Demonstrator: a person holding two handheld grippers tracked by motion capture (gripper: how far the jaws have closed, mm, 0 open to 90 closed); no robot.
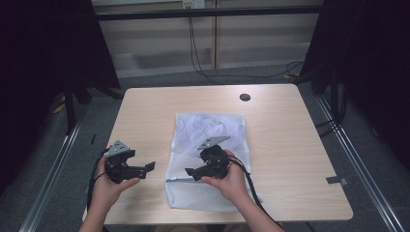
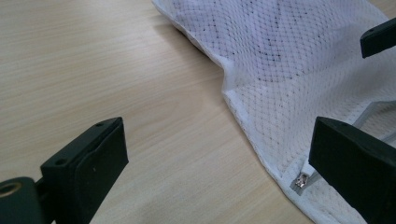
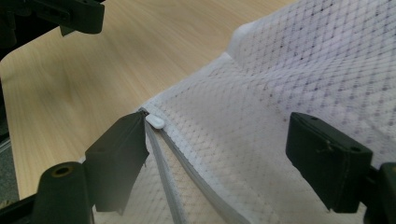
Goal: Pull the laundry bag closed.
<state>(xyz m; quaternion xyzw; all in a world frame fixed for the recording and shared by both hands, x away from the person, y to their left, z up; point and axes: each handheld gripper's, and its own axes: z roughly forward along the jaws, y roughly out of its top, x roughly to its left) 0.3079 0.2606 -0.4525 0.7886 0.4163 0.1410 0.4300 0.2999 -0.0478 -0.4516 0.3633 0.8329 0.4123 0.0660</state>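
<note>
White mesh laundry bag [image 1: 208,159] is lying flat on the pale wood worktop [image 1: 280,145], directly under the right hand-held gripper [image 1: 191,172] and just off to the right of the left hand-held gripper [image 1: 151,166], which hangs over bare worktop beside the bag's edge. Looking along the right one's jaws, they stand wide apart with nothing pinched between them, straddling the zippered edge of the bag. The white zipper pull [image 3: 155,122] sits right at the tip of one jaw, close enough that I honestly can't tell if it's touching or just next to it. The grey zipper track [image 3: 187,161] runs from there back between the jaws. The left one is wide open too and holding nothing: one jaw is over plain wood, the other is over the bag's hem, with a little metal end of the zipper [image 2: 302,181] just beside that jaw. Both point in toward each other across the bag's near-left edge, each held in a hand coming up from the near side. Beyond the right hand-held gripper, the far part of the bag looks a bit puffed up, and further off there's a dark round cable hole [image 1: 245,97] in the worktop.
</note>
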